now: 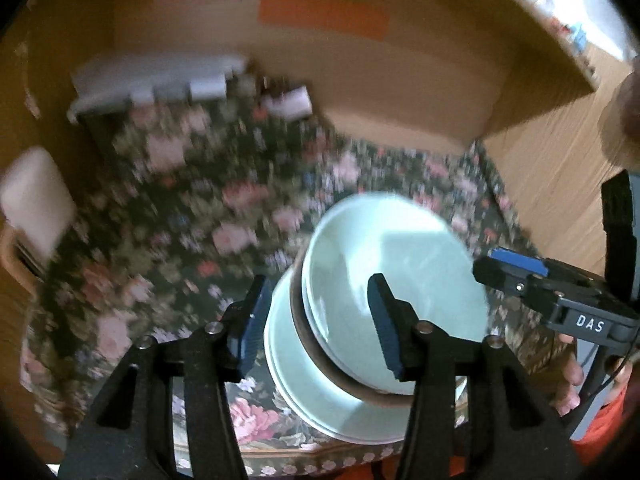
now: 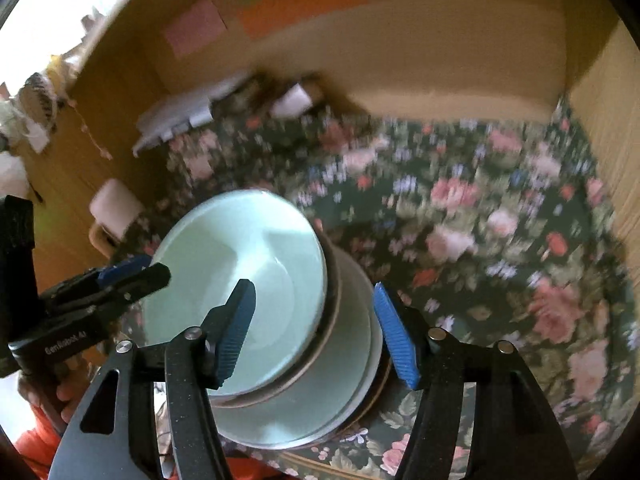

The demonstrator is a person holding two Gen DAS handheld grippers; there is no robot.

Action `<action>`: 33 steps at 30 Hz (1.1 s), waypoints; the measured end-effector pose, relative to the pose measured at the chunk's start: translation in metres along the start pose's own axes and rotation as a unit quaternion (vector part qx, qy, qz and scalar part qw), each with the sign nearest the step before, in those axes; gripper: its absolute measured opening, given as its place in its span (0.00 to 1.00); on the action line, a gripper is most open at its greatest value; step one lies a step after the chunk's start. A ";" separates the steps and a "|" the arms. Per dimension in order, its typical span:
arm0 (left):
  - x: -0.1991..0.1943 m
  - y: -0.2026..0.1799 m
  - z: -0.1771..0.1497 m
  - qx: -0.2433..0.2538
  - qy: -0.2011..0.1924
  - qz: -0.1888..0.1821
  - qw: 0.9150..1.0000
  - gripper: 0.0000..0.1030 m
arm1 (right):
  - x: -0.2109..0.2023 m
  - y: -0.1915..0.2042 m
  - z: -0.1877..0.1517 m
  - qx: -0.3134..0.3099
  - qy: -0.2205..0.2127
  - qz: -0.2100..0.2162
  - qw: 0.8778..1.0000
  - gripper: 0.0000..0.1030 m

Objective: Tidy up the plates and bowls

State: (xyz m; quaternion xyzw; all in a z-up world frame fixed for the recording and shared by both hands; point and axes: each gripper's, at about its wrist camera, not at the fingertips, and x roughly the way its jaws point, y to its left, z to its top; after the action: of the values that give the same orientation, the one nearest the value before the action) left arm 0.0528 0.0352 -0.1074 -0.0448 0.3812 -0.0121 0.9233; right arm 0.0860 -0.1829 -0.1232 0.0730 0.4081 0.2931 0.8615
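I read the stack as built — a pale green bowl (image 1: 394, 280) nested on a brown-rimmed bowl, on pale green plates (image 1: 320, 392), at the near edge of the floral tablecloth (image 1: 180, 200). My left gripper (image 1: 320, 328) stands spread, its fingers straddling the stack's left side without pressing. My right gripper (image 2: 320, 328) is likewise spread astride the right rim, pinching nothing. Remaining work — I judge little: blurred white items (image 1: 160, 84) at the far edge cannot be identified as dishes.
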 end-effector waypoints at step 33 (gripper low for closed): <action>-0.152 -0.047 -0.051 0.039 -0.295 0.033 0.954 1.00 | -0.126 0.071 -0.041 -0.116 -0.260 -0.043 0.958 1.00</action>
State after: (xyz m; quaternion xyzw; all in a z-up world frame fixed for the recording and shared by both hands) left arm -0.0901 -0.0063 -0.0326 0.0024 0.0928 0.0173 0.9955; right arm -0.0389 -0.2005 -0.0414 0.0286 0.1357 0.2718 0.9523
